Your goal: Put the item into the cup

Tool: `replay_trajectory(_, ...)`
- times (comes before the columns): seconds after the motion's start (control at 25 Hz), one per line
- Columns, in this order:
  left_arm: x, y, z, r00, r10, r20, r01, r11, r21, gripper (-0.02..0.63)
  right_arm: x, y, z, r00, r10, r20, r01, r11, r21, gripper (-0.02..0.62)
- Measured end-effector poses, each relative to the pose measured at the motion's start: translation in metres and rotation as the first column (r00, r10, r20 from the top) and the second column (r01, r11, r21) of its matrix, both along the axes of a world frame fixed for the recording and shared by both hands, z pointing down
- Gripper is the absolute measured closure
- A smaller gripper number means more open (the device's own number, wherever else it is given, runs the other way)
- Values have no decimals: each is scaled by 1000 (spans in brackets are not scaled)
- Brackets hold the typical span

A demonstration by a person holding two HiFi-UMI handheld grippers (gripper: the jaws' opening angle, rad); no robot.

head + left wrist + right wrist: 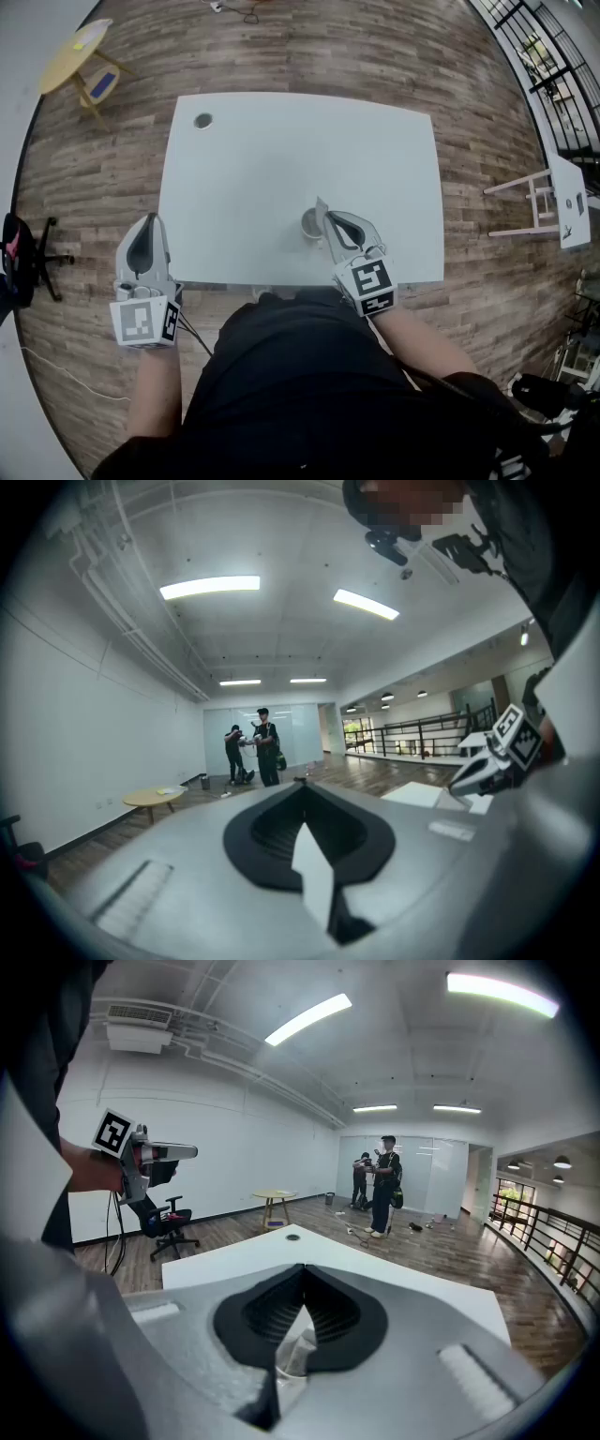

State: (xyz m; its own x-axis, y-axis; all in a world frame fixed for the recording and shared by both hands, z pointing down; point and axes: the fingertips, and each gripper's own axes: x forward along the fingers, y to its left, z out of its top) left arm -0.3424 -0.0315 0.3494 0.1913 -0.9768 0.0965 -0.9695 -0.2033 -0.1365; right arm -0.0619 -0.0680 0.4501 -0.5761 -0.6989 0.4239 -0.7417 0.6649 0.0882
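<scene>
We see the cup (pixel 309 225) on the table (pixel 281 141), close to its near edge. The right gripper (pixel 322 204), jaws pressed together, is at the cup's rim, and we cannot make out the item. The left gripper (pixel 150 219), also closed with nothing in it, hangs just off the table's left edge, and open tabletop stretches beyond the cup to the far edge.

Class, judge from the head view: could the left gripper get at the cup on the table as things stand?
Probably yes. Only bare table lies between the left gripper, by the table's left edge, and the cup. The right gripper, close by the cup's right side, may crowd it.
</scene>
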Motion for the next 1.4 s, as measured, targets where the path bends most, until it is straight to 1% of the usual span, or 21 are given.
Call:
replay_trajectory(0.16,5,-2,3,1000,15,-5,-15,1000,-11,606,-5,6,5,1000,-13,-1,13,1000,-18,592)
replay_trajectory(0.76,20,-12,10,999,43,-27,-44,998,-39,606,-4,11,23,1000,-3,-6,2,997,-73,592)
replay_trajectory(1.04,23,-13,21,999,44,-28,-46,996,-75,606,0,13,34,1000,-5,-10,4,995,-99,592)
replay_trajectory(1.4,33,-15,22,998,50,-32,-53,995,-90,606,2,16,46,1000,-22,-20,19,991,-135,592)
